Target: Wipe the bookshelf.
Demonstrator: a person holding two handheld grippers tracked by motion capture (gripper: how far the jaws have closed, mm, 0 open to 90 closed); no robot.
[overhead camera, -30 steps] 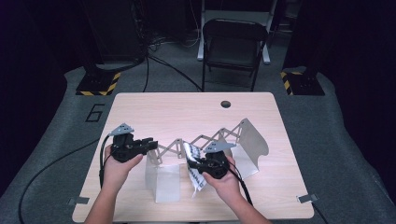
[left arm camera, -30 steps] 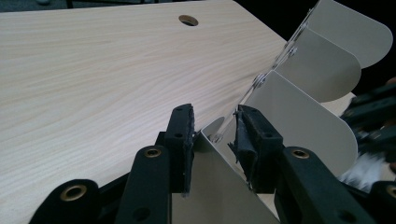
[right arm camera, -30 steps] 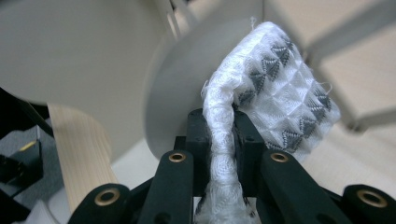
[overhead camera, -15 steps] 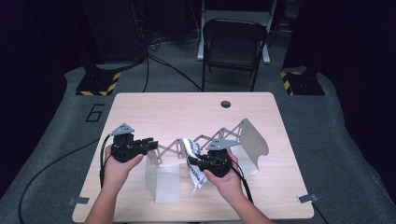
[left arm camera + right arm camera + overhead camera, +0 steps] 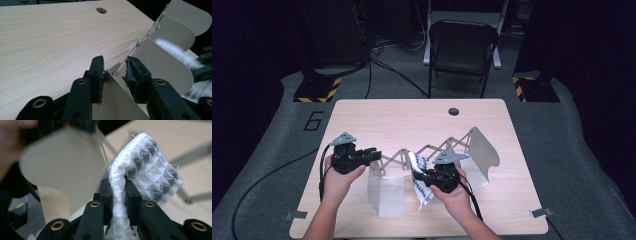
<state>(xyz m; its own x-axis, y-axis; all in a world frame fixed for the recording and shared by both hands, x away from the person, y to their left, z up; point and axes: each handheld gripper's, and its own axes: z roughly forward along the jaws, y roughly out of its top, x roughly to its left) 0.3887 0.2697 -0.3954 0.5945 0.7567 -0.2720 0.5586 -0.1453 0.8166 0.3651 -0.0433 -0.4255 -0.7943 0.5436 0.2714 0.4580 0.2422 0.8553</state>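
Holding cloth [image 5: 421, 180], right gripper [image 5: 424, 176] seemingly barely raised.

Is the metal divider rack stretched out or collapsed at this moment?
Stretched out. The rack runs across the table with its scissor links opened into a zigzag and its plates standing apart, gaps showing between them.

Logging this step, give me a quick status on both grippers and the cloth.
Left hand-held gripper astride the rack end plate. Right hand-held gripper shut on the cloth. Nothing in the way.
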